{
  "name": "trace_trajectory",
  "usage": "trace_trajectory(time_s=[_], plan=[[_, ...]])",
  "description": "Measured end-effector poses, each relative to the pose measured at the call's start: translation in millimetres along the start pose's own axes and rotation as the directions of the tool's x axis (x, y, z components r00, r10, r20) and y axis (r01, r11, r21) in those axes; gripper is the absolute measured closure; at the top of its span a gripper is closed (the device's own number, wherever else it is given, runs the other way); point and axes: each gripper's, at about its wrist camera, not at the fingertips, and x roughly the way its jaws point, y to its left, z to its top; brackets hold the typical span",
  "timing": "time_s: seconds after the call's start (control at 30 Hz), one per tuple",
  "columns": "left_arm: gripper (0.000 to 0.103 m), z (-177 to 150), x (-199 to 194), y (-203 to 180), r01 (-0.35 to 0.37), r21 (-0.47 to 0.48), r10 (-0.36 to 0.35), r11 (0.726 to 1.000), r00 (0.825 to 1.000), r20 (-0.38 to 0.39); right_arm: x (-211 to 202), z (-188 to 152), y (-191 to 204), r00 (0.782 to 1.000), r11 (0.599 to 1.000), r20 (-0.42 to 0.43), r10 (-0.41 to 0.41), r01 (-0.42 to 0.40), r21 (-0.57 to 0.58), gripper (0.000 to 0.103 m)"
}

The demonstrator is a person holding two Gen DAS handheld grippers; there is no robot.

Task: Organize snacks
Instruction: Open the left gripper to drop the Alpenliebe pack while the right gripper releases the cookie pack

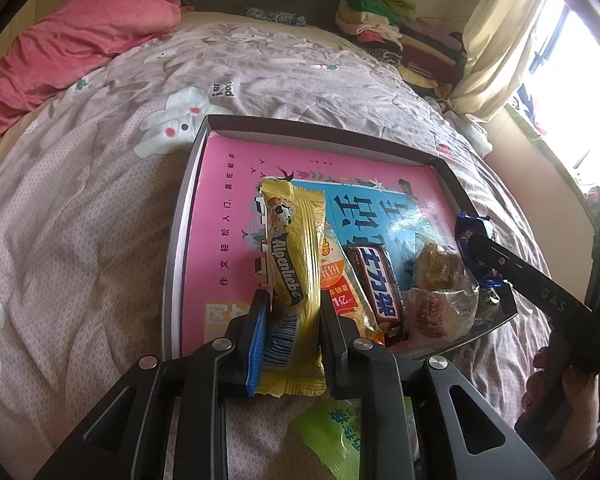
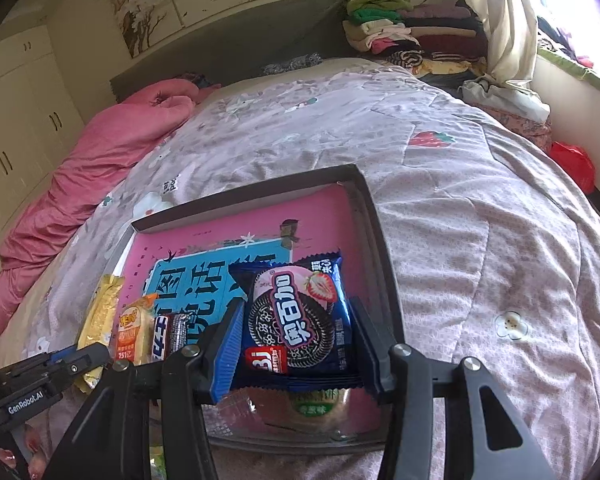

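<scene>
Left gripper (image 1: 292, 320) is clamped on a yellow Alpenliebe candy packet (image 1: 296, 276) at centre frame; right gripper (image 2: 296, 340) is pinching a blue Oreo cookie pack (image 2: 300, 320), both over the shallow black cardboard tray (image 1: 452, 176).

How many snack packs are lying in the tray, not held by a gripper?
3 clearly: orange pack, Snickers bar, clear-wrapped pastry, side by side at the tray's near edge. More may be hidden.

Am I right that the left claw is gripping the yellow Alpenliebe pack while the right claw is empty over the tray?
Not quite: the right claw is not empty; the right wrist view shows it gripping a blue Oreo pack over the tray. The left claw does grip the yellow Alpenliebe pack.
</scene>
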Motion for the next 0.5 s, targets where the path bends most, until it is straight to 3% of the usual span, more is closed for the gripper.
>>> trace_trajectory(time_s=[0.5], plan=[[0.079,0.7,2.0,1.0,-0.004,-0.008,0.004,1.000,1.000,-0.001,15.7,14.6,-6.8,0.998,0.999,-0.059,-0.011,0.014,0.050,0.052]])
